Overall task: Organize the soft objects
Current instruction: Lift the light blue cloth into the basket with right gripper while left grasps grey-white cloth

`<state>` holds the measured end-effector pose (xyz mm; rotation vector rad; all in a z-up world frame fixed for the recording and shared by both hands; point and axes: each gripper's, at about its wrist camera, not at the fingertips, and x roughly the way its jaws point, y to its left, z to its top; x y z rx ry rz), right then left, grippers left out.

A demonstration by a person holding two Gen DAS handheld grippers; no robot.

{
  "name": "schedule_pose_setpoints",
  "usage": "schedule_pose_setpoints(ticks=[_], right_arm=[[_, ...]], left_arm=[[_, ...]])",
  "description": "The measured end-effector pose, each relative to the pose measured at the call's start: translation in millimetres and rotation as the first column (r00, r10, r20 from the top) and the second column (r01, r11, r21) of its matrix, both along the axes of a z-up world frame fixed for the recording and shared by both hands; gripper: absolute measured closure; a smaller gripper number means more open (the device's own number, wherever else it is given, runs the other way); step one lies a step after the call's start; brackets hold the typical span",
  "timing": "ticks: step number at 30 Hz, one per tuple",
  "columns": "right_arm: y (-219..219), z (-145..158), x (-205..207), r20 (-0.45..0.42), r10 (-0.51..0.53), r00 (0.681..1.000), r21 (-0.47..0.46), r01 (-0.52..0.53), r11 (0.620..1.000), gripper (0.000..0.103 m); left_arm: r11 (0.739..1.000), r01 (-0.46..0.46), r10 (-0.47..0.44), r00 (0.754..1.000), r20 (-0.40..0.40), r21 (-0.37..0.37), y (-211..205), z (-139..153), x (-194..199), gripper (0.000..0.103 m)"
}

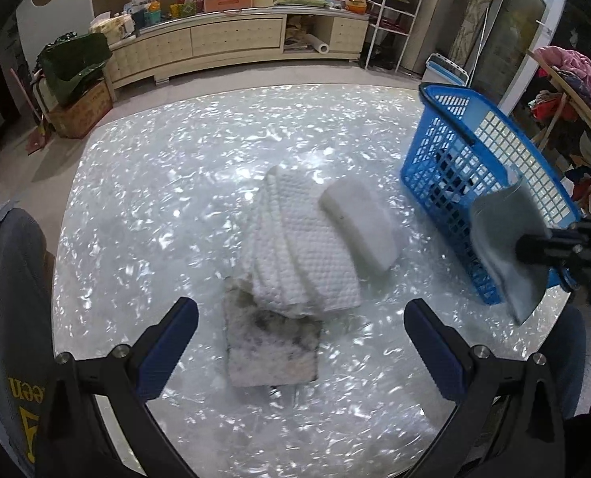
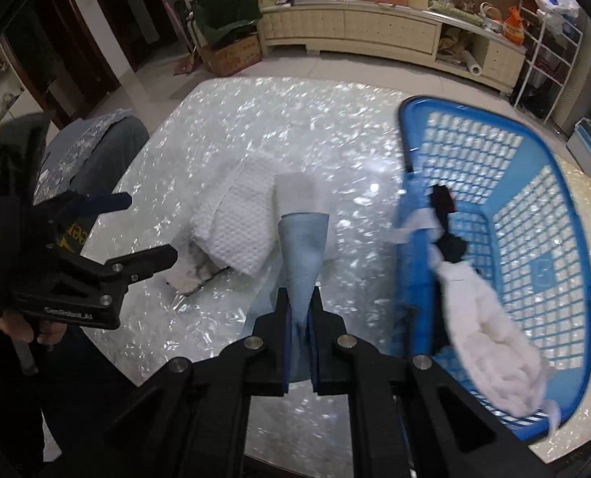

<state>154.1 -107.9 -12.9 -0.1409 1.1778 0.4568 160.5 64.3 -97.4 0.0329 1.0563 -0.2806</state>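
The right gripper (image 2: 300,310) pinches a grey-blue cloth (image 2: 305,247), probably thin, while the left gripper (image 1: 301,342) has its jaws spread, a stained pad (image 1: 271,354) between them.

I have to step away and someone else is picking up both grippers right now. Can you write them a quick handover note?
Right gripper: shut on a grey-blue cloth, held above the table beside the blue basket.
Left gripper: open, empty, over the stained cloth.
In the basket: a fluffy white item and something dark.
On the table: the white waffle towels, the white sponge block and the stained cloth.
Left: probably basket the held cloth, then those three.
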Motion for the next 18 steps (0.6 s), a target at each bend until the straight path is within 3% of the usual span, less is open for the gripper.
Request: schedule_pose_setpoints(ticks=[11,18], right_arm=[[-66,36,10,0.076,-0.086,0.993,0.009,0.085,0.996,0.096],[-101,39,18,0.087,-0.142,0.986,0.018,0.141,0.99,0.096]], left_arm=[[0.997,0.071,-0.071,0.997,-0.041,0.002,-54,-10,23,0.0],[1.0,-0.028,0.028,0.993,-0.116,-0.002,-75,-31,47,0.0]])
